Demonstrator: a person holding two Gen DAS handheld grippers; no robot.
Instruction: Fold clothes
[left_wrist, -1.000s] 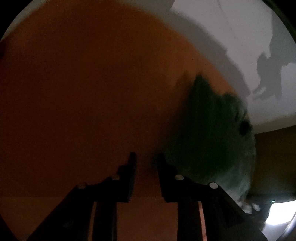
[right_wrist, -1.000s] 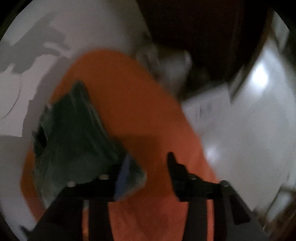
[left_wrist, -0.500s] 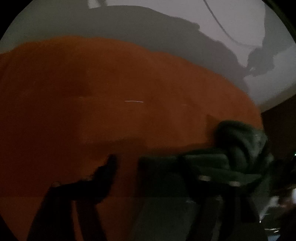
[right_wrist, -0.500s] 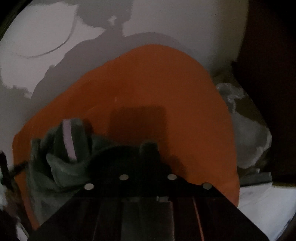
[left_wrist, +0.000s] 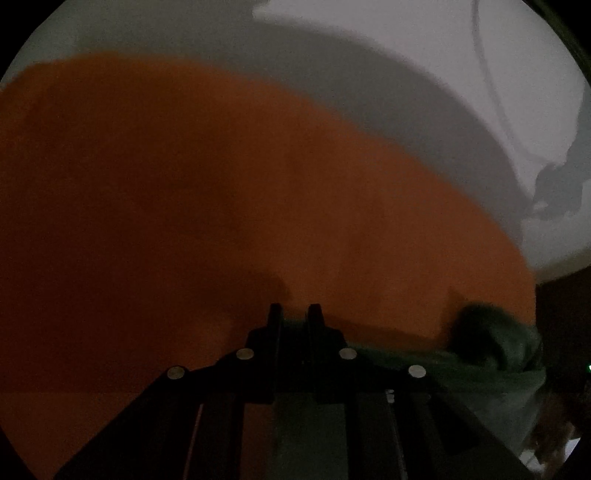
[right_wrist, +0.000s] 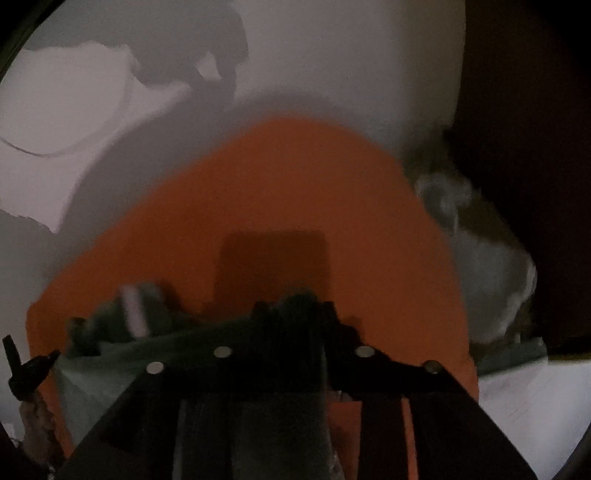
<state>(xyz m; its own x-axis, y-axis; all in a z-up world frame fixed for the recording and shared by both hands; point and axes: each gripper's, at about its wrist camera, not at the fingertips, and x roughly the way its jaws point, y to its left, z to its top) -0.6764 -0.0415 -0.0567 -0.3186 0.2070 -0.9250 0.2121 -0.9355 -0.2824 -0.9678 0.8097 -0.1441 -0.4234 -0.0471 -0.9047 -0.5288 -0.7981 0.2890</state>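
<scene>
While both jaws ease apart, left gripper (left_wrist: 294, 309) and right gripper (right_wrist: 293, 306) each pinching dark green garment (right_wrist: 110, 354), stretched between them over orange surface (left_wrist: 184, 184).

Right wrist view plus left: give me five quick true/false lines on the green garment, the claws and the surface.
1. The green garment lies on an orange surface. True.
2. Green cloth sits between the right claw fingers. True.
3. The garment is red. False: dark green with a pale stripe.
4. The left claw is spread wide. False: fingers nearly together.
5. Only the right claw has cloth. False: cloth runs to the left claw too.
</scene>
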